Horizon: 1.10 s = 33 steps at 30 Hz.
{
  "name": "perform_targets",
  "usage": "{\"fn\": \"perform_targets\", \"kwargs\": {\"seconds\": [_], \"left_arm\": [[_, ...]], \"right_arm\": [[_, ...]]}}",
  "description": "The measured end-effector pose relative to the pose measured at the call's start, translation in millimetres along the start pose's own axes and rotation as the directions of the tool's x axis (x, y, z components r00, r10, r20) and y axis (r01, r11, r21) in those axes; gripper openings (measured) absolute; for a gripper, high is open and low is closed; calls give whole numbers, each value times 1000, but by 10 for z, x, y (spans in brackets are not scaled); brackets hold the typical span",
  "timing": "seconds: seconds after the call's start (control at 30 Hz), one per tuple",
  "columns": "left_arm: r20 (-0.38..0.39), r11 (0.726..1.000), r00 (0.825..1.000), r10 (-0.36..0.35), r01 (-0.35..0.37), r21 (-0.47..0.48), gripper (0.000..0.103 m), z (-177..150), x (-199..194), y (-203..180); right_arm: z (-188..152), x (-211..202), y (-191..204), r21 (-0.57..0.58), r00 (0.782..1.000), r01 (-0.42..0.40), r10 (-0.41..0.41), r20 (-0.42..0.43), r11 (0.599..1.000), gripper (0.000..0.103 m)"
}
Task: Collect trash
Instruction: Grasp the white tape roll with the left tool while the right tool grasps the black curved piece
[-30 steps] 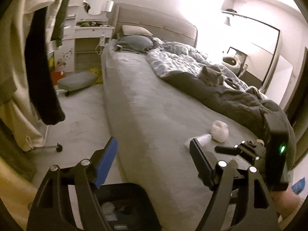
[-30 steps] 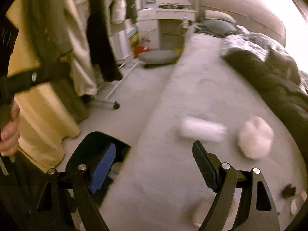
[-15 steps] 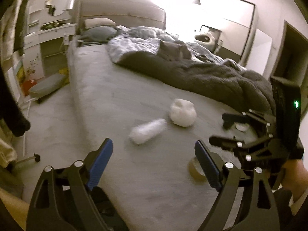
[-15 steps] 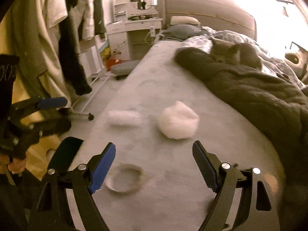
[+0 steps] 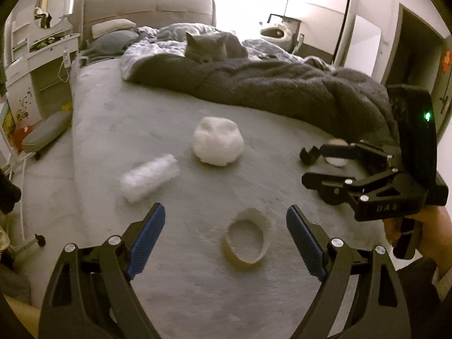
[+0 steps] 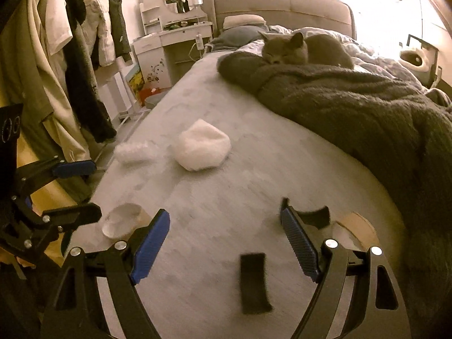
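On the grey bed (image 5: 113, 118), my left gripper (image 5: 226, 240) is spread wide and empty, with a tape ring (image 5: 246, 237) lying just beyond, between its fingers. A white wad (image 5: 218, 140) sits farther off. My right gripper (image 6: 226, 243) is also released, a dark strip (image 6: 253, 282) lying near, between its fingers.

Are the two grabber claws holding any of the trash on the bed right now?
No. Both are empty. The left gripper hangs open over the tape ring without touching it, and the right gripper is open above the bare bed.
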<state>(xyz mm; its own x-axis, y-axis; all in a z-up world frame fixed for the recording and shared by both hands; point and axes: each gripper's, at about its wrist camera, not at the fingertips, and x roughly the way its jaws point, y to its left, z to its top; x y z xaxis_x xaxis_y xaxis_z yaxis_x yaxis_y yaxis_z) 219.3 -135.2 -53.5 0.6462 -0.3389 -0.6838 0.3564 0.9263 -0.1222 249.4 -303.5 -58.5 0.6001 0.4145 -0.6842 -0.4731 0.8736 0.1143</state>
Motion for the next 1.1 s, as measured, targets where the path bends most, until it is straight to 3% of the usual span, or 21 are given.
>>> {"fn": "perform_targets", "kwargs": {"seconds": [0.2,0.43,0.67,0.8,1.1], "left_arm": [[-48,1000,999,-13,14,27,82,-95,195,-132],[-92,999,995,32,-29,34,77,-135,393,-198],[-119,998,991,57,-53,30,62,-163,498,-186],[-114,997,991,70,-68,23,44,-162,479,-150],[-86,997,994,73,-72,17,43,-141,340,-99]], "right_arm": [[-146,-28,-213,47,1000,-25,25,-10,999,70],[-245,-63,-389,84,998,-62,63,-18,995,60],[-257,-37,-338,75,995,-92,95,-35,993,53],[-263,10,-308,71,994,-83,87,-61,994,49],[-247,129,-251,58,992,-52,58,-112,997,25]]}}
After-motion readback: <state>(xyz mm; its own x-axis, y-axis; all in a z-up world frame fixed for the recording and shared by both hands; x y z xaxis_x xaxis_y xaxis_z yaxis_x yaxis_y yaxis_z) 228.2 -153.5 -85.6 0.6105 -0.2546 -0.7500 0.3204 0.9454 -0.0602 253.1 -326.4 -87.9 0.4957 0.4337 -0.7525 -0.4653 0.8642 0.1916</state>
